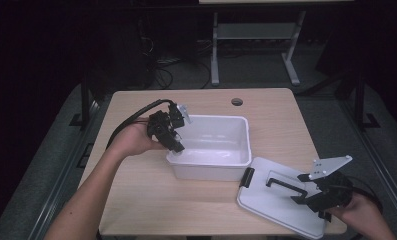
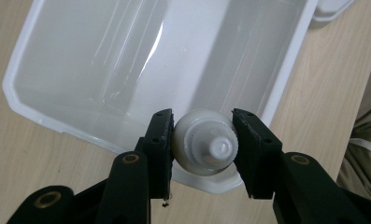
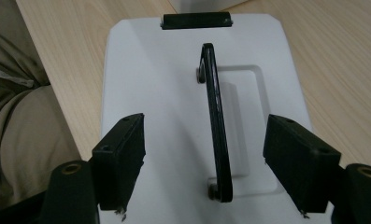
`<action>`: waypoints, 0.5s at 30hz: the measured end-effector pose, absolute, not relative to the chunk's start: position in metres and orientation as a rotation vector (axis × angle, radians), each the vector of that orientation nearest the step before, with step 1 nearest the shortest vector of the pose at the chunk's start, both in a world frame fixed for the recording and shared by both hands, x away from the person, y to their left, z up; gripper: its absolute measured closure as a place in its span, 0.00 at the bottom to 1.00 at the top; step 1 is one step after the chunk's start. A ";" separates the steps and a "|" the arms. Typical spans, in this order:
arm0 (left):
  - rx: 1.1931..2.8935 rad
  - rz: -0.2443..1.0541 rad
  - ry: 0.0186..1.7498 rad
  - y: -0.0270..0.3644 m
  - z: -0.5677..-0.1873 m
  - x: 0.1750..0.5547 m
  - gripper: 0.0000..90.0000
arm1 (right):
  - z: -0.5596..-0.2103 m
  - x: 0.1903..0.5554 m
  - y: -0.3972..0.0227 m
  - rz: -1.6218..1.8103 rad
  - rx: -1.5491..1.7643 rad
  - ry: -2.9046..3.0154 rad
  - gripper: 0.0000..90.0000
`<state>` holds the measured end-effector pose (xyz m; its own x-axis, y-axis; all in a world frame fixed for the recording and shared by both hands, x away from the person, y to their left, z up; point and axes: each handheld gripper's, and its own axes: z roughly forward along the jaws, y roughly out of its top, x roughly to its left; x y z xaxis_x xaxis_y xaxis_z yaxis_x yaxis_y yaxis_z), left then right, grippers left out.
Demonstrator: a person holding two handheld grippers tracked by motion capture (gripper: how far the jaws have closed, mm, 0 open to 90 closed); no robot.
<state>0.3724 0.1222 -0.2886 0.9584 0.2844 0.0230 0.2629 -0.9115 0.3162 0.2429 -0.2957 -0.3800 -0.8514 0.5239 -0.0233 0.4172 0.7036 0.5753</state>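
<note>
A white open bin (image 1: pixel 221 119) stands at mid-table. My left gripper (image 1: pixel 175 131) hovers over the bin's left near corner, shut on a white screw-capped tube (image 2: pixel 210 147) whose cap faces the camera; below it lies the bin's bare inside (image 2: pixel 103 65). The bin's white lid (image 1: pixel 271 205) lies flat at the table's front right, with a black handle (image 1: pixel 285 183) and a black latch (image 1: pixel 246 177). My right gripper (image 1: pixel 300 189) is just above the lid, open. Its jaws stand either side of the raised handle (image 3: pixel 216 121) without touching it; the lid (image 3: pixel 150 74) and latch (image 3: pixel 196 20) lie beyond.
The wooden table (image 1: pixel 136 200) has a round cable hole (image 1: pixel 237 102) at the back. The lid overhangs the table's front right edge. Another desk's white legs (image 1: pixel 215 55) stand behind. The person's trousers (image 3: pixel 19 121) show beside the table edge.
</note>
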 end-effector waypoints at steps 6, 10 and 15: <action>2.800 0.100 0.399 0.120 -0.291 0.374 0.66 | -0.379 0.243 -0.296 0.855 0.769 2.724 0.32; 2.792 0.082 0.410 0.120 -0.296 0.375 0.66 | -0.380 0.242 -0.297 0.855 0.767 2.724 0.32; 2.793 0.070 0.419 0.121 -0.303 0.377 0.66 | -0.380 0.242 -0.297 0.854 0.767 2.724 0.32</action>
<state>0.3773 0.1207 -0.3034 0.9559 0.2936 0.0019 0.2781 -0.9076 0.3145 0.2422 -0.2969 -0.3800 -0.8494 0.5274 -0.0214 0.4209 0.7012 0.5754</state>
